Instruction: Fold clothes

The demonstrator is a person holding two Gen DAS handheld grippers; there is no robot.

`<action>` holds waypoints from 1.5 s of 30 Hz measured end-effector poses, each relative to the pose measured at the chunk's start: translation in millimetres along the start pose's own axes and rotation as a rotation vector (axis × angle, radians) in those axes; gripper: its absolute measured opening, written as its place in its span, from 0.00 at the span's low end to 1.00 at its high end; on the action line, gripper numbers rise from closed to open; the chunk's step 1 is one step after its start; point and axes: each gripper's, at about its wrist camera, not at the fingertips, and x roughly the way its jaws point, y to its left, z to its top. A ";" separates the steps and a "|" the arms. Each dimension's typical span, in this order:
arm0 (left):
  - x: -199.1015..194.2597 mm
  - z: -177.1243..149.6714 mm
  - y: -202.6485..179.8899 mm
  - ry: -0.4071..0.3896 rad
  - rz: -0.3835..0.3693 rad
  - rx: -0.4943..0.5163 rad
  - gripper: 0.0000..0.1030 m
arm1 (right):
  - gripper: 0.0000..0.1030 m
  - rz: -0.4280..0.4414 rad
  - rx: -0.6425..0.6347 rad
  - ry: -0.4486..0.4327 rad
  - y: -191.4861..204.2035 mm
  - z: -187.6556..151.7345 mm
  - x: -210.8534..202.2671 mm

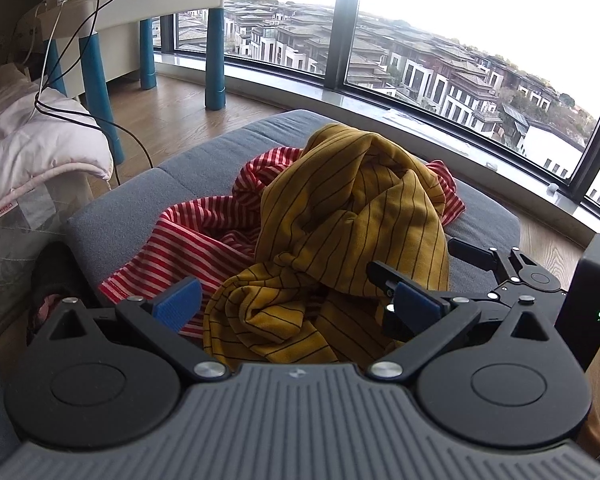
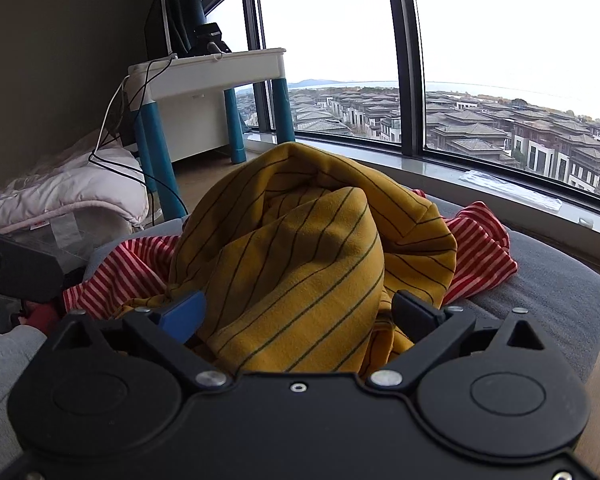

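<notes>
Both grippers, left (image 1: pixel 296 300) and right (image 2: pixel 300 314), have fingers spread wide, holding nothing. Yellow shirt (image 1: pixel 352 216) looks soft and limp atop the red striped one (image 1: pixel 196 236); I'd pinch its near hem.

the right gripper (image 2: pixel 300 314) stands with its jaws spread wide, a bulge of the mustard striped garment (image 2: pixel 316 248) pushing up between the blue-padded fingers (image 2: pixel 184 314). the cloth is heaped and crumpled on top of a red-and-white striped garment (image 2: pixel 480 248) — that one spills out on both sides over the grey cushion (image 2: pixel 548 300). behind stand a white table with blue legs (image 2: pixel 216 76), a pale quilt (image 2: pixel 60 192) and the curved window (image 2: pixel 500 60).
</notes>
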 end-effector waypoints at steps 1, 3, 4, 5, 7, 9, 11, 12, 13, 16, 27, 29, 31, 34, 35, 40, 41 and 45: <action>0.1 0.0 0.3 0.000 -0.001 -0.002 1.00 | 0.94 -0.011 -0.008 -0.003 1.1 -2.0 0.3; 0.2 0.0 0.9 -0.001 -0.002 -0.006 1.00 | 0.81 -0.010 -0.017 0.003 1.1 -3.7 0.3; 0.3 0.0 1.2 -0.002 -0.002 -0.008 1.00 | 0.62 -0.007 -0.021 0.006 0.8 -4.3 0.2; 0.4 0.0 1.5 -0.002 -0.003 -0.010 1.00 | 0.46 -0.004 -0.025 0.010 0.5 -4.9 0.1; -0.4 -0.1 3.7 -0.007 -0.003 -0.021 1.00 | 0.32 0.018 -0.009 0.016 -2.1 -6.5 -3.2; -1.6 -0.2 5.7 -0.013 -0.003 -0.031 1.00 | 0.28 0.040 -0.009 0.009 -2.7 -6.8 -12.1; -2.8 0.0 7.4 -0.020 -0.003 -0.039 1.00 | 0.25 0.068 -0.016 -0.020 0.1 -8.0 -28.5; -3.3 0.4 8.4 -0.024 -0.004 -0.042 1.00 | 0.25 0.087 -0.024 -0.030 2.8 -8.9 -37.9; -3.8 0.6 8.9 -0.027 -0.005 -0.045 1.00 | 0.24 0.103 -0.044 -0.034 7.3 -12.0 -47.5; -4.5 0.9 8.5 -0.032 -0.027 -0.042 1.00 | 0.24 0.146 -0.120 -0.041 23.3 -25.1 -76.5; 8.4 1.1 -14.1 0.022 -0.124 0.069 1.00 | 0.23 0.265 -0.307 0.025 63.4 -67.0 -117.6; 5.5 1.5 -14.3 -0.006 -0.123 0.071 1.00 | 0.23 0.280 -0.317 0.041 64.4 -71.5 -119.8; 2.6 2.2 -14.9 -0.028 -0.118 0.082 1.00 | 0.23 0.292 -0.330 0.064 64.0 -74.3 -120.4; 3.3 4.6 -21.8 -0.041 -0.102 0.129 1.00 | 0.24 0.296 -0.329 0.083 61.4 -81.2 -120.6; 3.5 6.2 -26.1 -0.051 -0.085 0.155 1.00 | 0.25 0.295 -0.323 0.086 61.0 -82.7 -120.4; 0.2 14.5 -49.2 -0.188 -0.015 0.343 1.00 | 0.36 0.299 -0.284 0.102 60.1 -90.5 -121.5; 6.4 14.7 -54.6 -0.173 -0.037 0.393 1.00 | 0.40 0.304 -0.281 0.104 60.3 -93.0 -122.7; 34.7 3.4 -69.8 -0.105 -0.041 0.492 1.00 | 0.44 0.307 -0.284 0.098 61.1 -96.9 -125.1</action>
